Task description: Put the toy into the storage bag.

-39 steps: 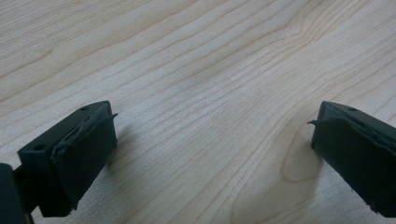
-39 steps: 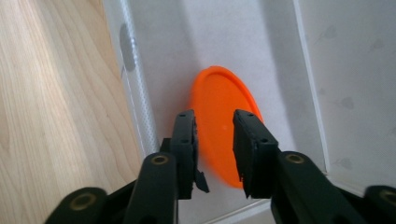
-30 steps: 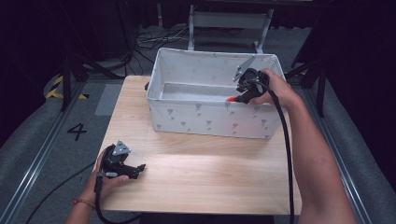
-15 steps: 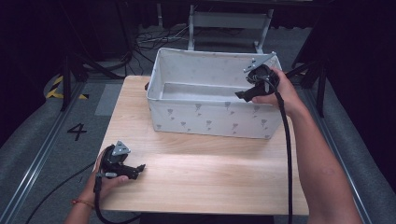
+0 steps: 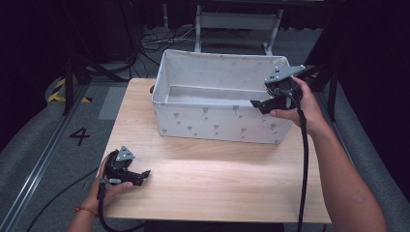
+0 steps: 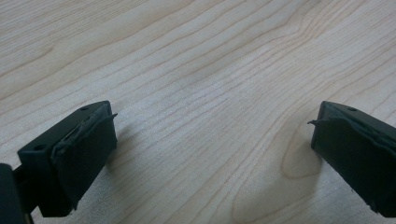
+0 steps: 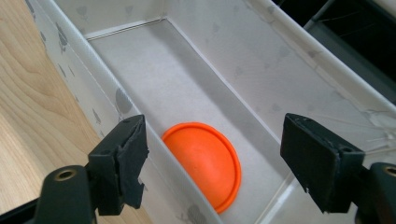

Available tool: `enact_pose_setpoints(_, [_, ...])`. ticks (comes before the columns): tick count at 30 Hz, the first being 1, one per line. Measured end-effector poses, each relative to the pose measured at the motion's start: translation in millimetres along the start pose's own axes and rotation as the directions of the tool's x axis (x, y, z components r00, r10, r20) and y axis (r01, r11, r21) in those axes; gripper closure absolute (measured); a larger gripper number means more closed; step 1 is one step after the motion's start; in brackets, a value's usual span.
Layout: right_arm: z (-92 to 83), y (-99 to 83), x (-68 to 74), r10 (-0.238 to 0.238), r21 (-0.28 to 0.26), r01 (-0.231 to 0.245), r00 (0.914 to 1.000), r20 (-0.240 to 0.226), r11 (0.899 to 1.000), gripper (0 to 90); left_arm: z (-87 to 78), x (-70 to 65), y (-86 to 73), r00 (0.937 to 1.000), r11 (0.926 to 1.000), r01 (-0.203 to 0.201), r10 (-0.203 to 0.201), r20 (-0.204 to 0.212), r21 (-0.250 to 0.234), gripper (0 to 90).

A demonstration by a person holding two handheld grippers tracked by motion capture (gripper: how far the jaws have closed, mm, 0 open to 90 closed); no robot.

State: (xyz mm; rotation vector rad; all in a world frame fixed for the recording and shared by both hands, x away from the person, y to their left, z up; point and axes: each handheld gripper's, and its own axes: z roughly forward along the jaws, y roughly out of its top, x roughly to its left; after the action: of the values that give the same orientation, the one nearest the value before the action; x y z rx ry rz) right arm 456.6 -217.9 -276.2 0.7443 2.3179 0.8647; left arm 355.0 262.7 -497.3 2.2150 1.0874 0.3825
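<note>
I see the white fabric bin with grey print [image 5: 220, 118] at the far side of the light wooden table [image 5: 217, 183]; an orange round plastic lid [image 7: 203, 161] lies on the bin floor, right end; right gripper [image 5: 263, 103] hangs above that end, jaws spread, empty; left gripper [image 5: 141, 176] low over the table near the bin's front-left, jaws spread, empty.

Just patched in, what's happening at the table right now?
A person holds a gripper in each hand. The right gripper is up at the right end of the white fabric bin, jaws open and holding nothing, looking down on an orange disc that lies on the bin floor against the near wall. The left gripper rests low over the bare wooden table near its front left corner, jaws open and empty.
</note>
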Motion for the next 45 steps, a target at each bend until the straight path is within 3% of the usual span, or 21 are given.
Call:
enact_pose_setpoints(8, [-23.4,-15.8,10.3,-0.008,-0.042,0.010,0.9993,0.038,0.999,23.8,0.0,-0.1,0.0,1.0000,1.0000,0.000,0.000,0.000,0.000,0.5])
enact_pose_setpoints(13, [-36.8,-30.7,20.7,-0.030,-0.083,0.032,0.9993,0.022,0.996,22.0,0.0,-0.2,-0.1,1.0000,1.0000,0.003,-0.003,0.004,0.002,0.5])
enact_pose_setpoints(25, [-49.8,-69.0,36.2,-0.026,-0.114,0.031,0.9985,0.049,0.993,21.0,0.0,-0.1,0.0,1.0000,1.0000,0.000,0.000,0.000,0.000,0.5])
enact_pose_setpoints(29, [-53.7,-82.5,40.7,-0.023,-0.114,0.027,0.9992,0.033,0.993,20.5,0.0,-0.1,0.0,1.0000,1.0000,0.001,-0.001,-0.001,0.000,0.5])
enact_pose_setpoints(37, [-48.5,-107.6,50.0,-0.036,-0.085,0.038,0.9990,0.027,0.996,20.9,0.2,-0.4,0.0,1.0000,1.0000,0.005,-0.005,0.002,0.001,0.4])
enact_pose_setpoints(45, [-35.2,-129.0,56.3,-0.018,-0.047,0.020,0.9994,0.030,0.999,22.1,0.2,-0.6,-0.1,1.0000,1.0000,0.009,-0.009,0.003,0.002,0.5])
